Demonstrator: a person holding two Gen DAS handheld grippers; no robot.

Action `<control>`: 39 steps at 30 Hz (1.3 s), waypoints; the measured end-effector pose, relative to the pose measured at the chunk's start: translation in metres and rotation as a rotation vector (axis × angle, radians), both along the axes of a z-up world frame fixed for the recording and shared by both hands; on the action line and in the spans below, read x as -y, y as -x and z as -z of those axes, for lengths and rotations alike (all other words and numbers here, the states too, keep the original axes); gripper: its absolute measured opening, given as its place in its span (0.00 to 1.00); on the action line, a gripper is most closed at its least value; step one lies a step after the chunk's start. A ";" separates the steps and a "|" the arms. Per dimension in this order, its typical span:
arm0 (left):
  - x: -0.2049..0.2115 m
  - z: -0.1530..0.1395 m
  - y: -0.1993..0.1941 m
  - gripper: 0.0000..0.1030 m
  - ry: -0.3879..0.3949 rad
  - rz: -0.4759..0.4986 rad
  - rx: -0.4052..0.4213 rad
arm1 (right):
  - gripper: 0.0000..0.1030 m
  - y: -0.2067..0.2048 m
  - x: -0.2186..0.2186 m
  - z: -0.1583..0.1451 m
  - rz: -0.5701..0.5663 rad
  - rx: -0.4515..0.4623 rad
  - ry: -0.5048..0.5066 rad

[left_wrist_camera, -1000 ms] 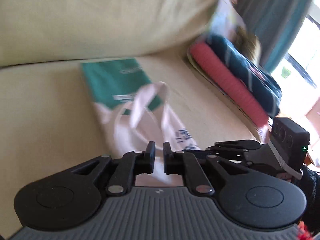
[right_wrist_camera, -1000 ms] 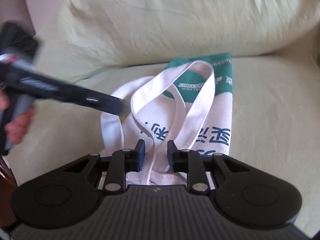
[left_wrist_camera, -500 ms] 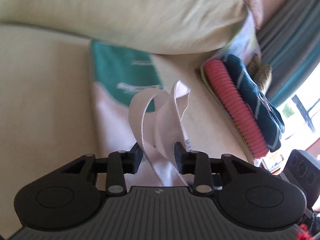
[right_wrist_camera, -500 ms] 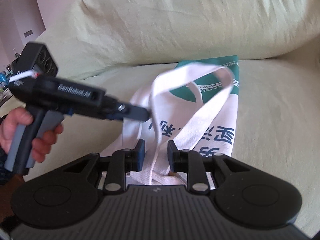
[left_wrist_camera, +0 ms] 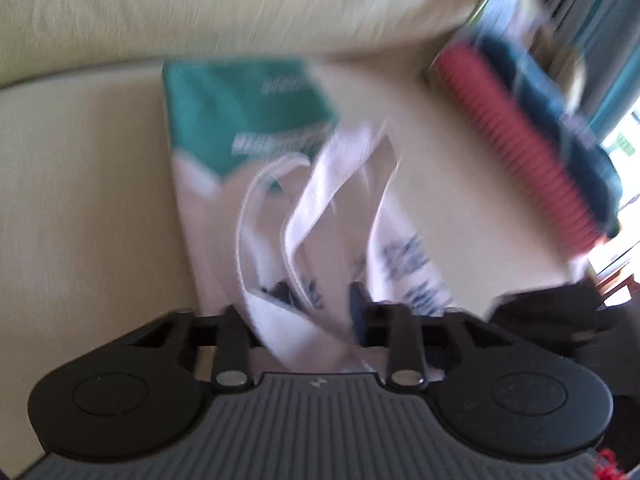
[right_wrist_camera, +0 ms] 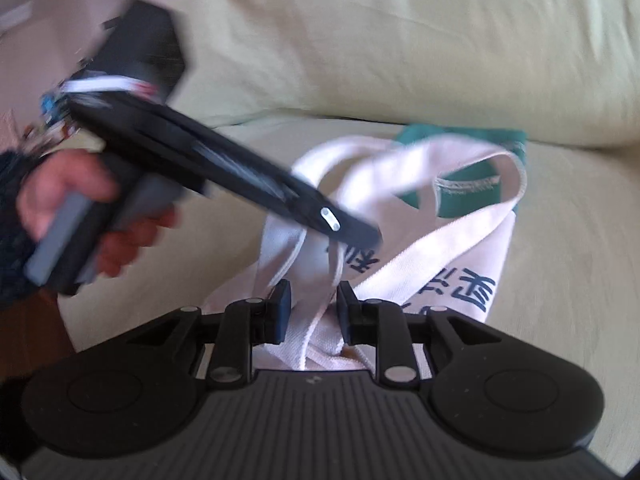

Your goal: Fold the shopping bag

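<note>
Sofa seat cushion [right_wrist_camera: 560,264], pale yellow-green, carries everything; back cushion [right_wrist_camera: 400,40] rises behind it.

Shopping bag [right_wrist_camera: 472,280]: white cloth with a green band at its far end and dark blue print, lying flat on the seat, far end close to the foot of the back cushion. In the left wrist view the bag [left_wrist_camera: 208,184] is blurred; bare seat lies open to its left, and a stack of folded textiles [left_wrist_camera: 532,140] (red ribbed, dark blue) sits apart from it to the right.

White handles [right_wrist_camera: 460,184] lifted off the bag in loops above the green band.

Left gripper [right_wrist_camera: 362,236], held by a hand [right_wrist_camera: 72,200], reaches in from the bag's left side; its tip is at a handle strap over the bag's near half. Own view [left_wrist_camera: 310,308]: fingers [left_wrist_camera: 358,308] parted, white strap passing through the gap; contact with the pads unclear owing to blur.

Right gripper [right_wrist_camera: 313,304] at the bag's near end. Fingers [right_wrist_camera: 282,308] stand apart, with a handle strap and bag edge running between them; no squeeze visible. Open seat lies to the bag's right.
</note>
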State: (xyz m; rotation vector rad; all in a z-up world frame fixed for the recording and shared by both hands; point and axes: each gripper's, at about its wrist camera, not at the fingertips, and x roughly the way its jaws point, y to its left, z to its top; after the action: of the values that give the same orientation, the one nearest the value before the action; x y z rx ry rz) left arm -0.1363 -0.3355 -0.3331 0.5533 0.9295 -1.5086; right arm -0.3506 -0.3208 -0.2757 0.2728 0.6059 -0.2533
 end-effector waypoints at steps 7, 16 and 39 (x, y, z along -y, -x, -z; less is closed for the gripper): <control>-0.013 -0.001 0.022 0.05 0.042 0.096 0.148 | 0.31 0.030 0.051 -0.024 0.183 0.141 -0.036; -0.020 -0.005 0.032 0.11 0.063 0.146 0.214 | 0.20 -0.054 0.115 -0.008 0.067 0.088 -0.114; -0.038 -0.026 0.038 0.23 0.155 0.153 0.315 | 0.06 -0.079 0.093 -0.025 -0.009 -0.033 0.195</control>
State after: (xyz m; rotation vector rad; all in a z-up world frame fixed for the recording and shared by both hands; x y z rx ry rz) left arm -0.1739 -0.2979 -0.3070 0.7362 0.5322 -1.5587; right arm -0.2715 -0.4138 -0.2512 0.0779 0.6106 -0.3062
